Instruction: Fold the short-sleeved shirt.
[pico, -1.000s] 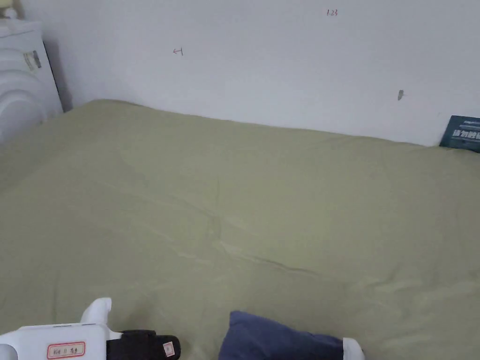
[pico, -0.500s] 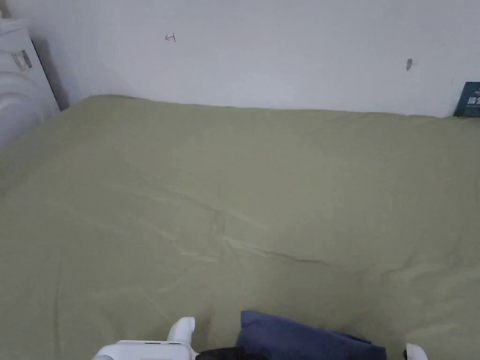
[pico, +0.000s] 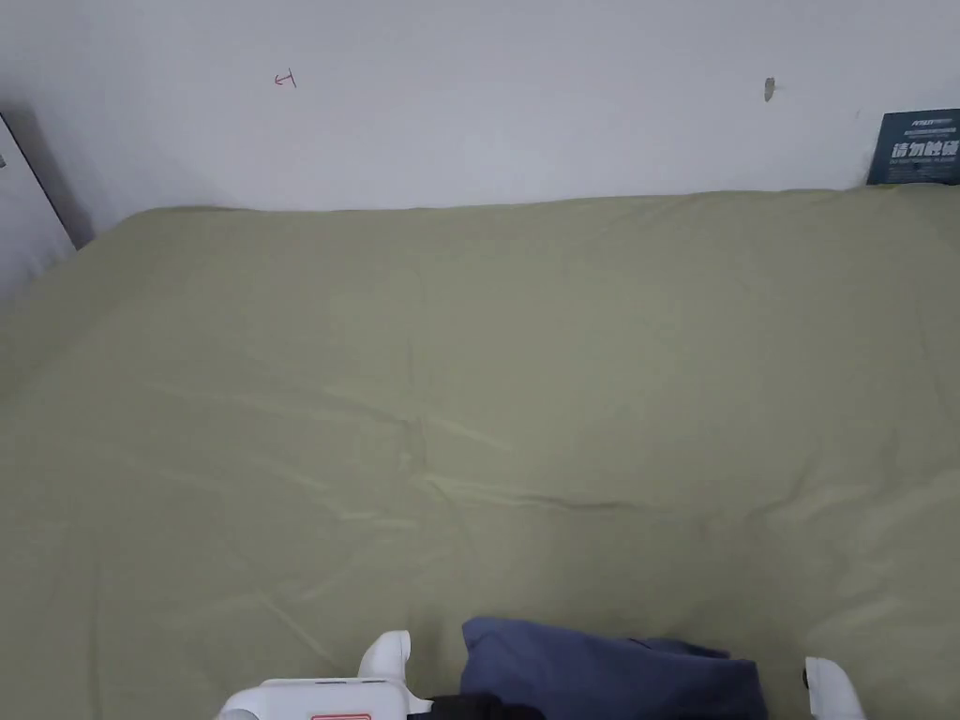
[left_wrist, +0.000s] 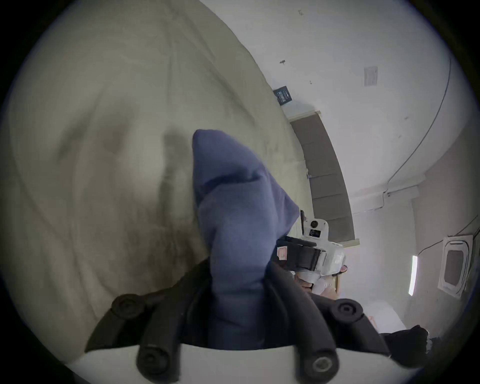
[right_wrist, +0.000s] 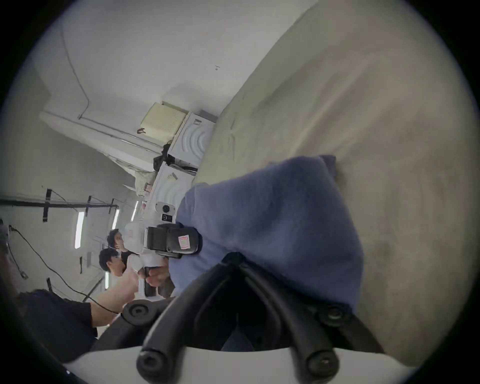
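Note:
A blue short-sleeved shirt (pico: 609, 670) hangs bunched at the bottom of the head view, above the olive-green bed sheet (pico: 469, 375). The white body of my left gripper (pico: 319, 694) sits at its left end, and that of my right gripper (pico: 830, 689) just off its right end. In the left gripper view, my left gripper (left_wrist: 239, 265) is shut on a thick fold of the shirt (left_wrist: 233, 207). My right gripper (right_wrist: 235, 258) is shut on another part of the shirt (right_wrist: 272, 220). The shirt's lower part is hidden.
The sheet is broad and lightly creased and runs back to a white wall (pico: 516, 112). A dark card (pico: 914, 148) leans at the back right. A white appliance (right_wrist: 192, 140) stands past the bed's left end. Two people (right_wrist: 114, 252) stand far off.
The head camera has shifted. My left gripper has come in from the left to the shirt's left end, and more of the shirt now shows between the two grippers.

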